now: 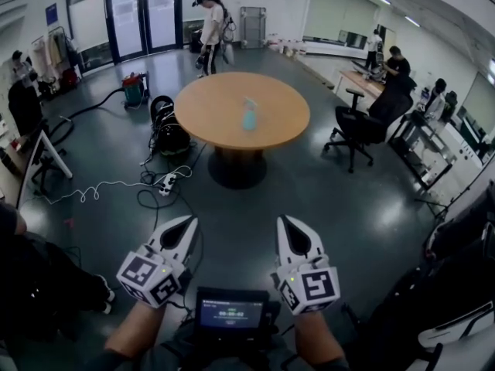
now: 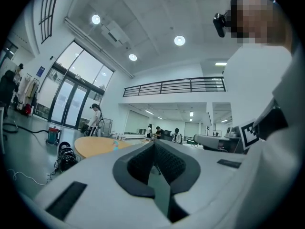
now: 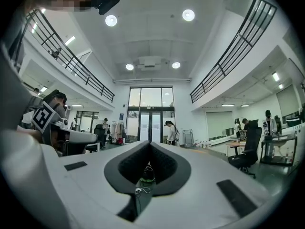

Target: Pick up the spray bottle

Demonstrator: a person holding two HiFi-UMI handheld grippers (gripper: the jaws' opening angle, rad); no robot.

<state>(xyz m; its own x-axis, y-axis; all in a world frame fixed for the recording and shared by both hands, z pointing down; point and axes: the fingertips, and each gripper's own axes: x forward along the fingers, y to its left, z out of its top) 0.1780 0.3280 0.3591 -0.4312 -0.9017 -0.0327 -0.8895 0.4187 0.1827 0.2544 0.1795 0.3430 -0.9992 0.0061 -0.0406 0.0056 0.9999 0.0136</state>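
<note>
A pale blue spray bottle (image 1: 249, 115) stands upright near the middle of a round wooden table (image 1: 209, 114), well ahead of me across the floor. The left gripper view catches the bottle (image 2: 116, 144) as a small speck on that table (image 2: 95, 146). My left gripper (image 1: 191, 221) and right gripper (image 1: 281, 221) are held low and close to me, side by side, pointing level toward the table. Both are shut with nothing between the jaws. In the right gripper view the right gripper (image 3: 149, 144) hides the table and bottle.
A black office chair (image 1: 360, 130) stands right of the table. Left of it lie a black machine (image 1: 166, 126), a power strip with white cable (image 1: 166, 182) and a red vacuum (image 1: 135, 89). A person (image 1: 211, 31) walks beyond the table; others sit at desks (image 1: 363, 79) on the right.
</note>
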